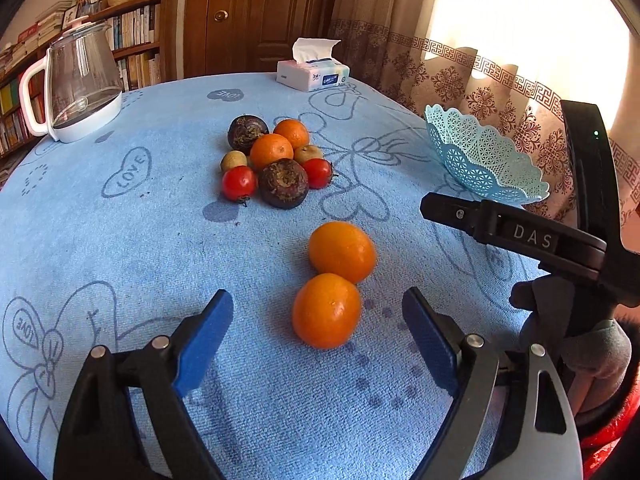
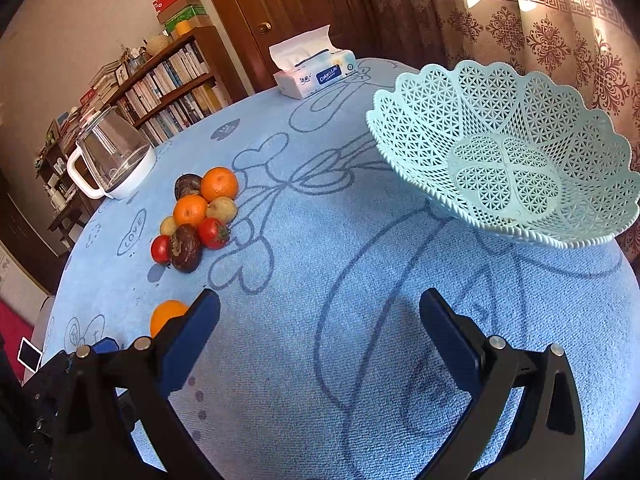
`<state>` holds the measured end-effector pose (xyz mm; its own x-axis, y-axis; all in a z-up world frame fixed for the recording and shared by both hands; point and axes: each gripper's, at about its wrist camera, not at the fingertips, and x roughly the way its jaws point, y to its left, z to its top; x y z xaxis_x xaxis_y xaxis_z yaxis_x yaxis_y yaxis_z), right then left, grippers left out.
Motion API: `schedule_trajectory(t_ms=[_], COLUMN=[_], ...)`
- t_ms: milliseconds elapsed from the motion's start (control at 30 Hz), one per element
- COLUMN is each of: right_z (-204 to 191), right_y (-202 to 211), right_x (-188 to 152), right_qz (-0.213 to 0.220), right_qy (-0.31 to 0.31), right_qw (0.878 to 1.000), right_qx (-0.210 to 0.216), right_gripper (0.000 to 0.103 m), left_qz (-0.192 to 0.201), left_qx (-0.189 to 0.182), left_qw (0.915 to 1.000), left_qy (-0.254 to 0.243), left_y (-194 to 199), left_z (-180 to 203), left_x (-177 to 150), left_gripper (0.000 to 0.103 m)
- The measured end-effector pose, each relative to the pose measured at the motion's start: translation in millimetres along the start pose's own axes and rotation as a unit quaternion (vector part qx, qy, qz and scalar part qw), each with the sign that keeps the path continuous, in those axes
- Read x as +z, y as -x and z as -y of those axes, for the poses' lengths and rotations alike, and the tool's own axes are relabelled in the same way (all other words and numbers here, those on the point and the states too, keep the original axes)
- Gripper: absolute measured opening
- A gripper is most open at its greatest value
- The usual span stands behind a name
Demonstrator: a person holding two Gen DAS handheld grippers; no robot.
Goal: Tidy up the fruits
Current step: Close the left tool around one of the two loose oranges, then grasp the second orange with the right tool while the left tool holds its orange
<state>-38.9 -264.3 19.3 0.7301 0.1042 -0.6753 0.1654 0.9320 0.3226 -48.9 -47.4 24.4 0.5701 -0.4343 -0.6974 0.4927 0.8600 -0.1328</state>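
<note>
Blue tablecloth: kettle, tissue box and lattice basket ring the fruit pile.

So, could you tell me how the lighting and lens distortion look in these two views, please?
Left wrist view: the window at upper right is blown out to white, while the oranges stay sharp with small highlights. Right wrist view: the exposure is more even, and the basket lattice reads crisply. Both views: the fisheye bows the blue tablecloth into a dome, with dark corners.

Sharp fisheye views; daylight through the curtain blows out, edges bend.
</note>
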Motion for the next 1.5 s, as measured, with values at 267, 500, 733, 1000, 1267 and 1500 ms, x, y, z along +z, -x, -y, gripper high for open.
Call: schedule_trajectory(t_ms=[267, 500, 733, 1000, 1267, 1500], right_z=[0, -7, -18, -27, -55, -79], right_y=[1, 5, 7, 4, 6, -3], right_x=[0, -1, -4, -5, -12, -16], right_qz=[0.003, 0.013, 0.013, -0.005, -0.021, -0.045], right_qy=[0.0, 0.019, 0.041, 0.058, 0.116, 0.157], right_qw=[1.0, 1.0, 0.998, 0.995, 0.986, 0.979], right_qx=[0.0, 0.009, 0.049, 0.086, 0.116, 0.121], right_gripper=[0.101, 0.101, 0.085, 0.062, 0.048, 0.048], left_qz=[-0.017, -0.039, -0.042, -0.005, 0.037, 0.041], left_qx=[-0.003, 0.001, 0.005, 0.046, 0.127, 0.135], left_qw=[0.9998, 0.9989, 0.9991, 0.9956, 0.9769, 0.9736], left_qy=[-0.008, -0.024, -0.01, 0.081, 0.168, 0.18], left_y=[-7, -15, -17, -4, 14, 16], left_z=[2, 8, 1, -33, -70, -74], left_x=[0, -1, -1, 4, 1, 2], left_gripper=[0.073, 0.053, 0.038, 0.038, 0.038, 0.038])
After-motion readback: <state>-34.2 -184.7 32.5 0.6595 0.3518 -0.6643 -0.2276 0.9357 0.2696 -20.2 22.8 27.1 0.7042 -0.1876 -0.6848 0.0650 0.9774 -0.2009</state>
